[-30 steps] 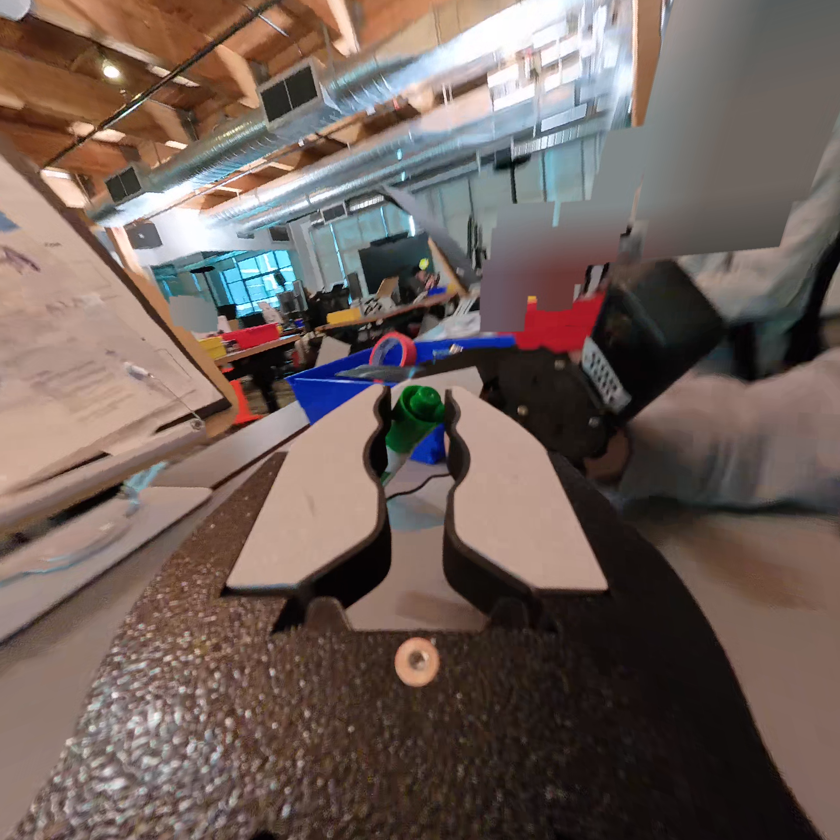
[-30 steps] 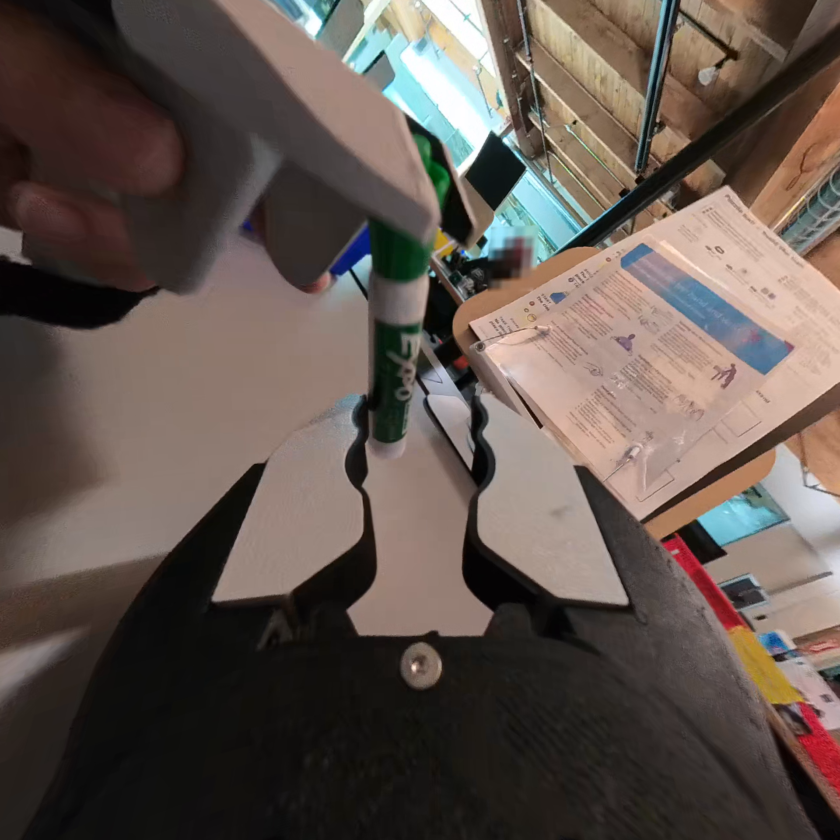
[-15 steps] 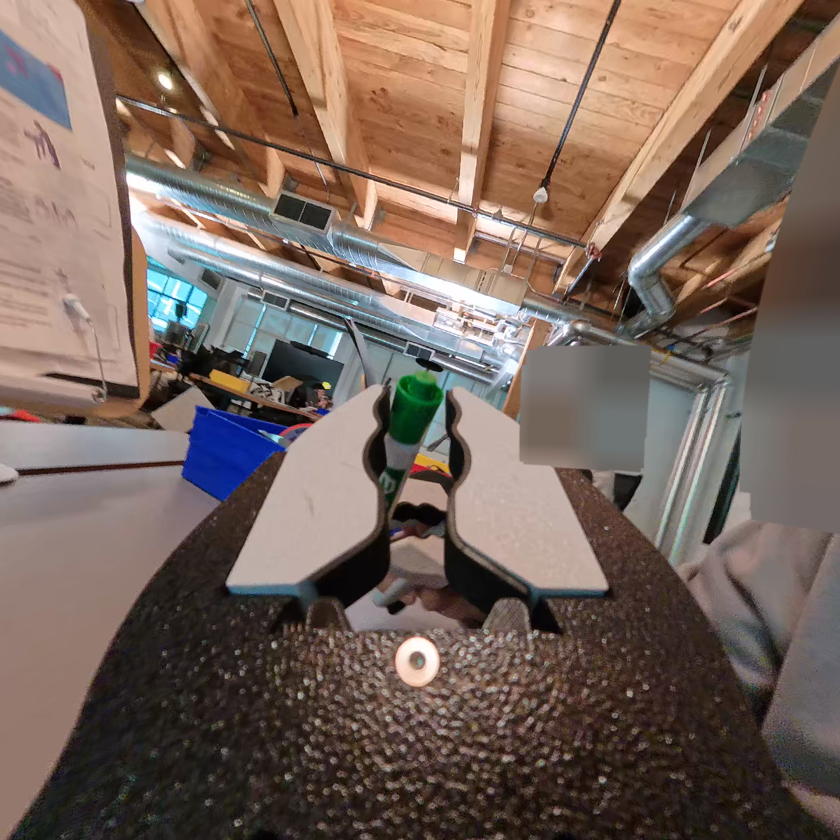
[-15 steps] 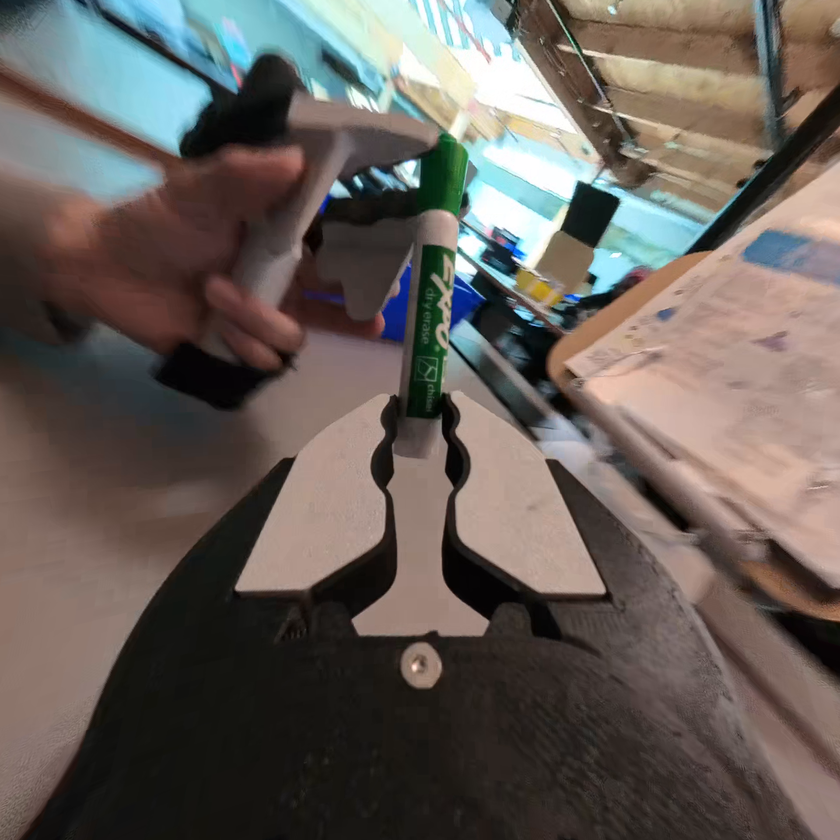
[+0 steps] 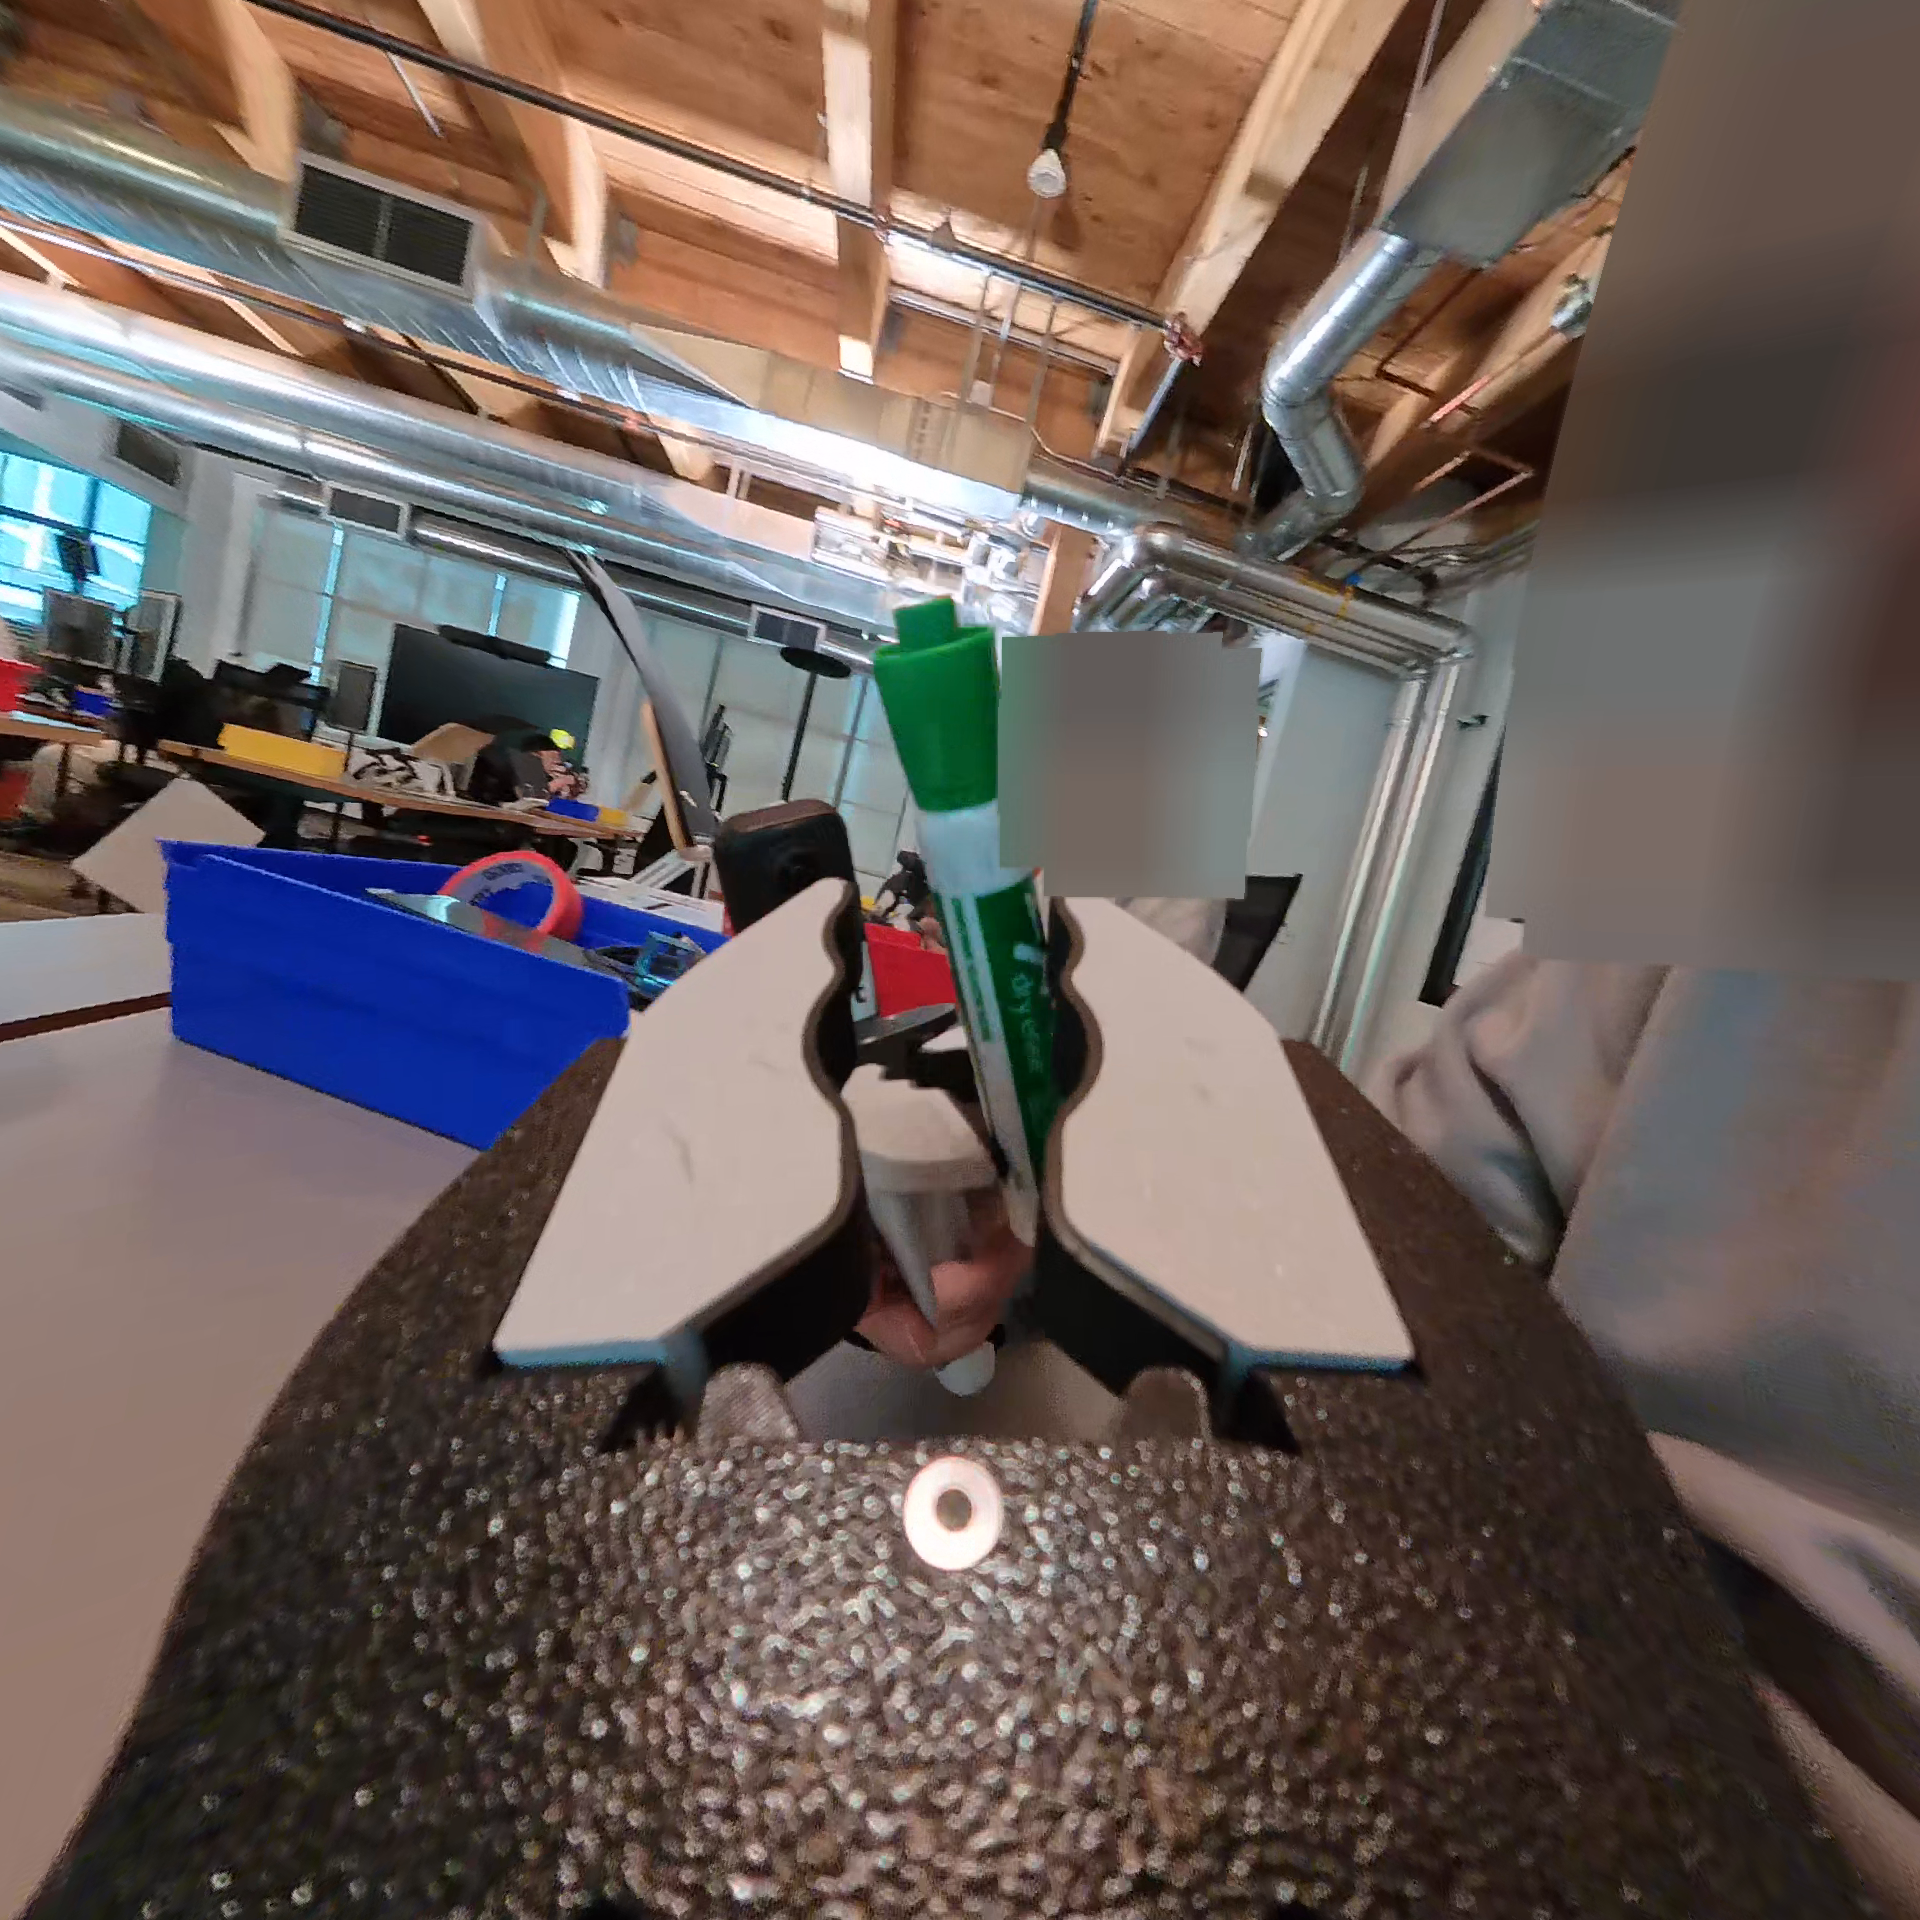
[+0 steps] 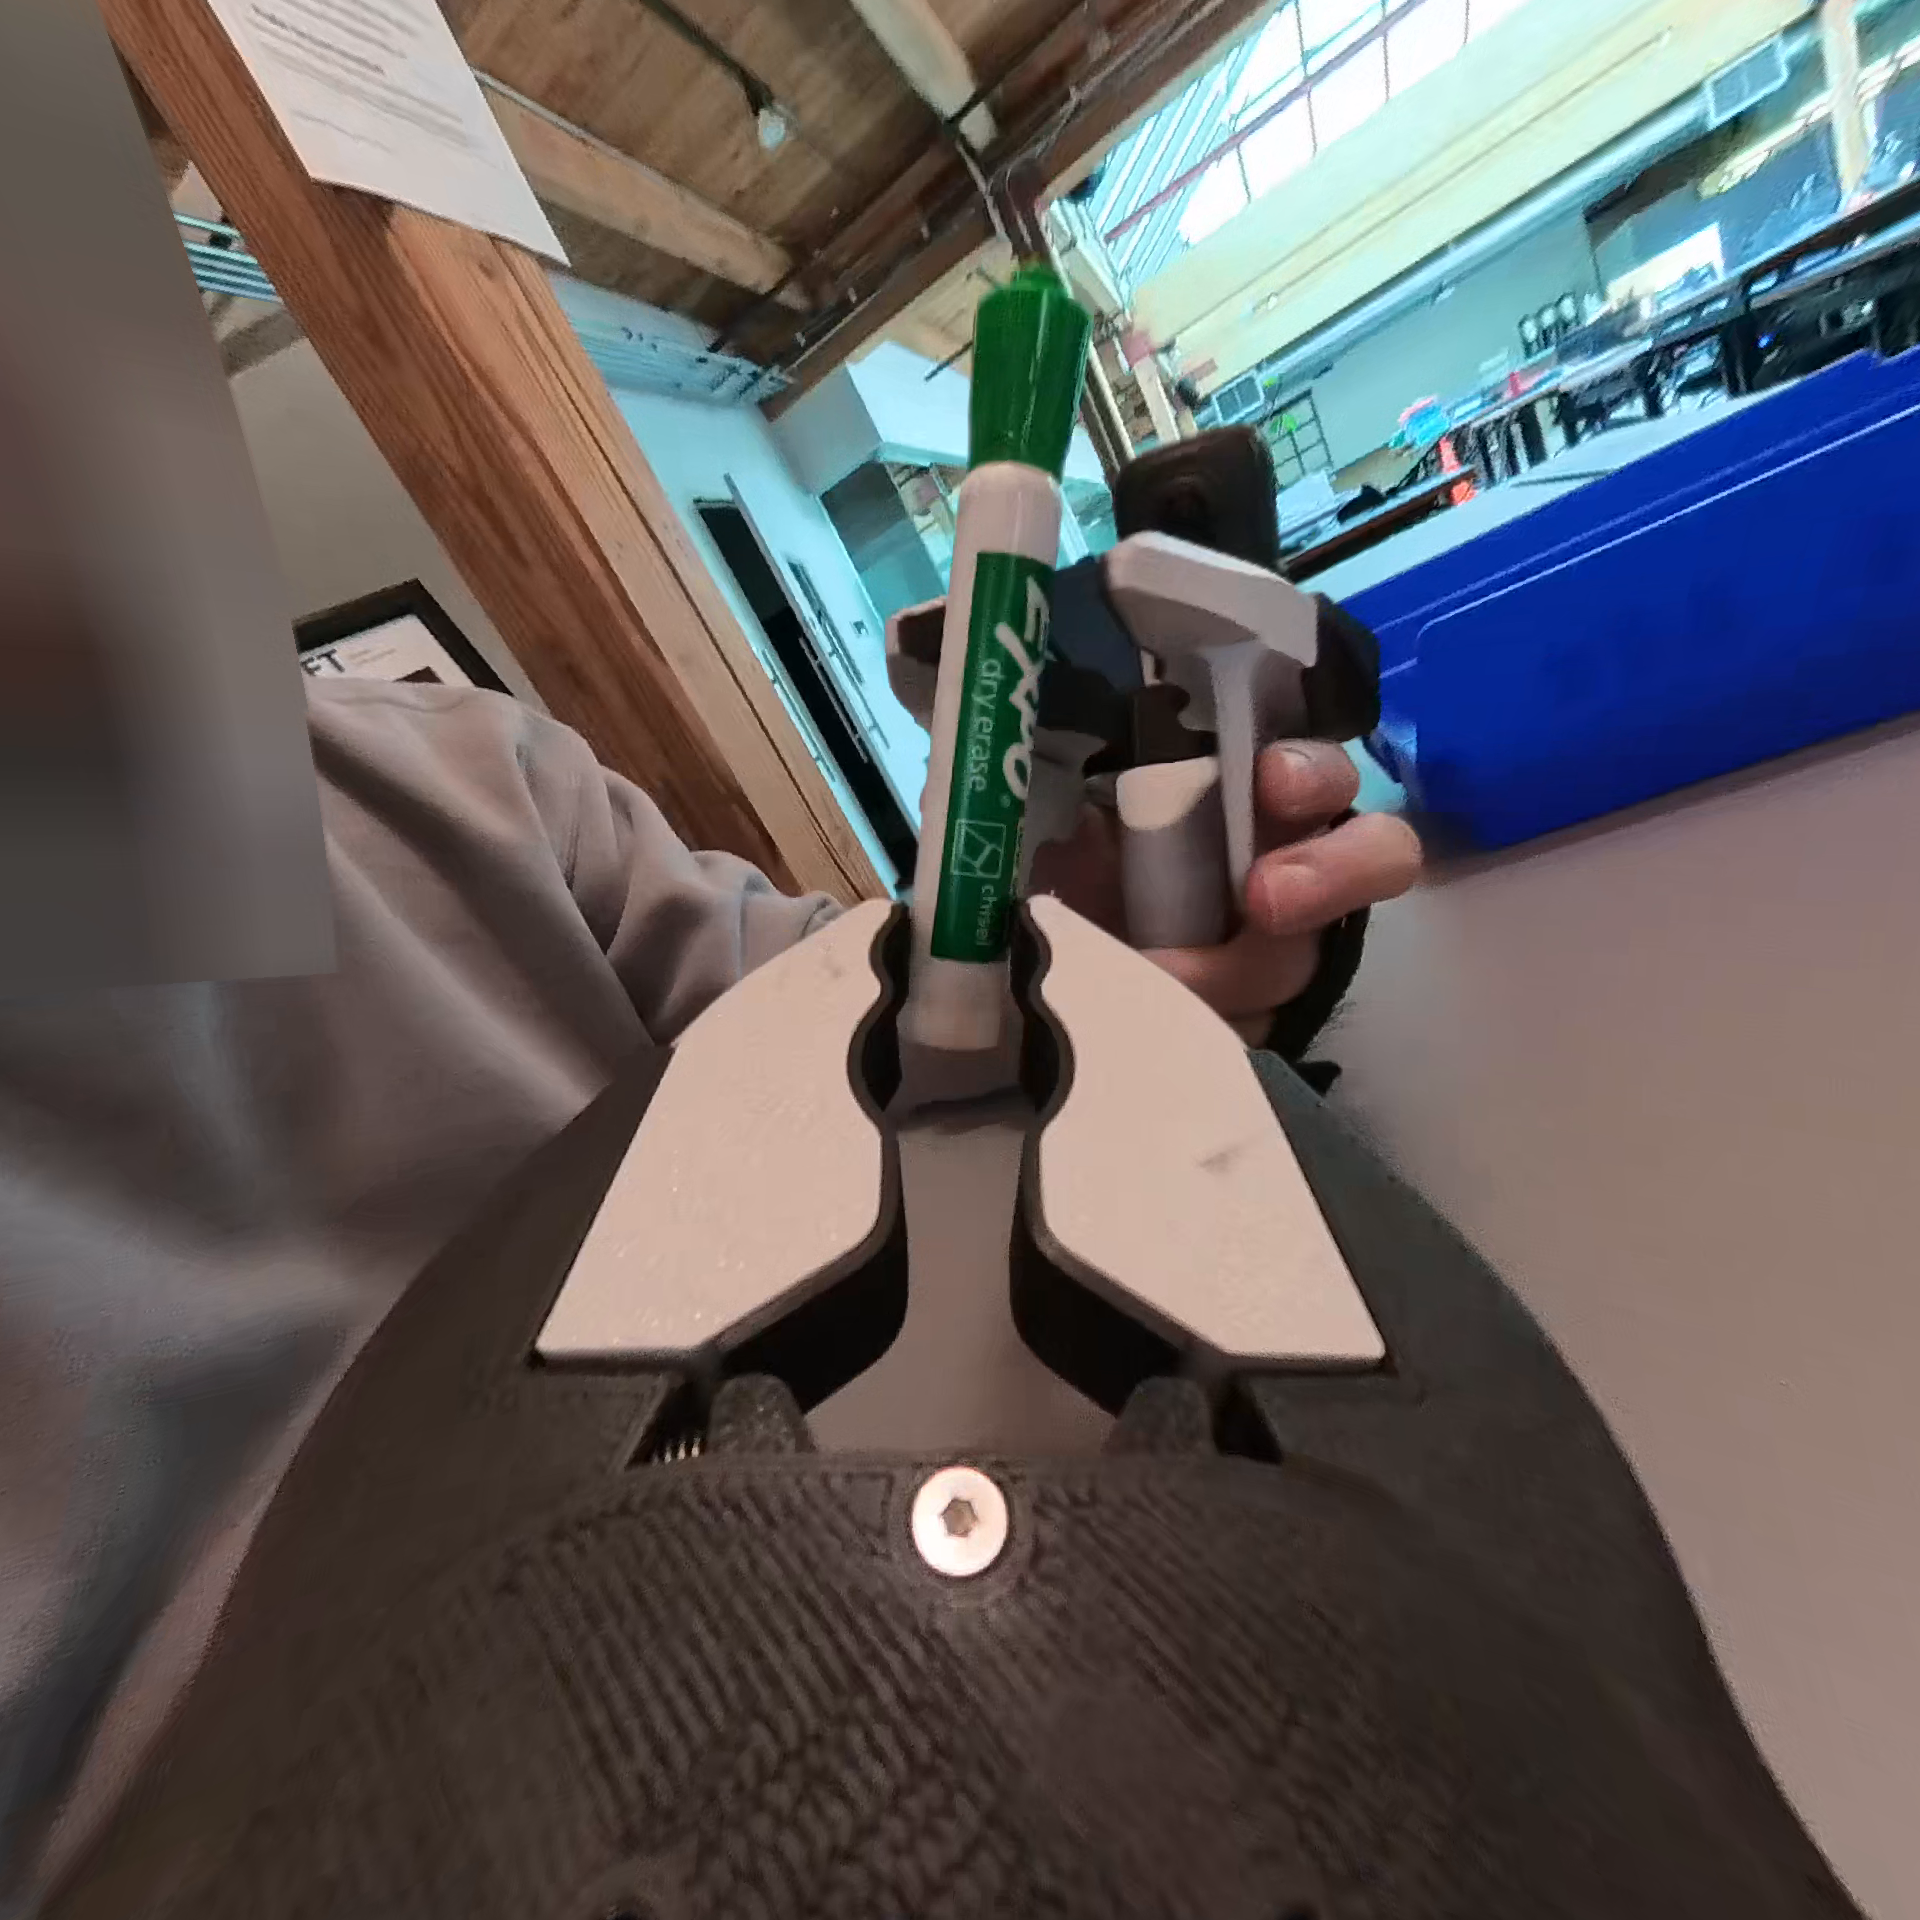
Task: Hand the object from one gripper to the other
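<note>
A green-capped dry-erase marker [image 5: 987, 997] stands nearly upright. My right gripper [image 6: 958, 920] is shut on the marker's [image 6: 982, 748] white lower end. My left gripper [image 5: 951, 914] is open. The marker passes through its gap and leans against the right-hand finger, with clear space on the left side. In the right wrist view the left gripper [image 6: 1060, 644] shows farther off, with its fingers spread on either side of the marker's barrel and a hand [image 6: 1309, 862] on its handle. Through the left gripper's gap I see one of the right gripper's fingers [image 5: 914, 1138].
A blue bin [image 5: 364, 997] holding a red tape roll [image 5: 509, 894] stands on the grey table [image 5: 156, 1195] to the left; it also shows in the right wrist view [image 6: 1662, 644]. A person's grey sleeve [image 6: 468, 831] and a wooden post [image 6: 468, 416] are close by. The grippers' ends are close to 5 centimeters from one another.
My left gripper's jaws have opened off the marker, which both grippers clamped half a second ago. The right gripper keeps its grip on the marker's lower end. Both views have swung.
</note>
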Motion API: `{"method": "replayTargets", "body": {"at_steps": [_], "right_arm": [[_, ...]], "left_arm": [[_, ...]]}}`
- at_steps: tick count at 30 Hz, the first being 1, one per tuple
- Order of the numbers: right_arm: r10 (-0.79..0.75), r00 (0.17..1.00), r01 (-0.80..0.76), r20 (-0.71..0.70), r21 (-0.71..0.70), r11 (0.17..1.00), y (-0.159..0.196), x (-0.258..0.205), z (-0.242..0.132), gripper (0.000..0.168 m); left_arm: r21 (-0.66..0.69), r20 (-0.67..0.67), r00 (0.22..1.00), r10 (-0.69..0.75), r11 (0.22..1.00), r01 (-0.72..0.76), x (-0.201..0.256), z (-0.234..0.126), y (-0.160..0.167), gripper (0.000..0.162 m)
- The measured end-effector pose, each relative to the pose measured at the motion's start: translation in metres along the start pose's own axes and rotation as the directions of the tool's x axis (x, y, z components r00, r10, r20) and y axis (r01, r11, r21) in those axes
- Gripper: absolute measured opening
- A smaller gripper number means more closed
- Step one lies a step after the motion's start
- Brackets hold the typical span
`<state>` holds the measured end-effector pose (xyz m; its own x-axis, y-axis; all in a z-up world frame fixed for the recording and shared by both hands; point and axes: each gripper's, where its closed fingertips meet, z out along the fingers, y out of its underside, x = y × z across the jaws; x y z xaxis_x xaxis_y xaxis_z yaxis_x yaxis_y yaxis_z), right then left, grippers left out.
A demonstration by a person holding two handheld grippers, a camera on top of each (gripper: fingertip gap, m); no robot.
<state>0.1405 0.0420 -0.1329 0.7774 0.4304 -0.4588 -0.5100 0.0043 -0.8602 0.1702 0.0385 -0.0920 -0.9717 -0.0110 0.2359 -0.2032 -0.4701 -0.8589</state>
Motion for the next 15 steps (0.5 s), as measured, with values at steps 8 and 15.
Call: {"method": "replayTargets", "body": {"at_steps": [8,15], "right_arm": [[-0.373,0.778,0.402,-0.505,-0.055,0.914,-0.018,0.055,-0.026,0.047],[-0.728,0.348,0.631,-0.591,-0.426,0.648,-0.018,0.068,-0.029,0.056]], "left_arm": [[-0.041,0.317,0.943,0.097,0.995,-0.089,-0.043,-0.015,-0.004,0.018],[-0.018,0.457,0.879,0.139,0.989,-0.147,-0.056,-0.017,-0.003,0.018]]}}
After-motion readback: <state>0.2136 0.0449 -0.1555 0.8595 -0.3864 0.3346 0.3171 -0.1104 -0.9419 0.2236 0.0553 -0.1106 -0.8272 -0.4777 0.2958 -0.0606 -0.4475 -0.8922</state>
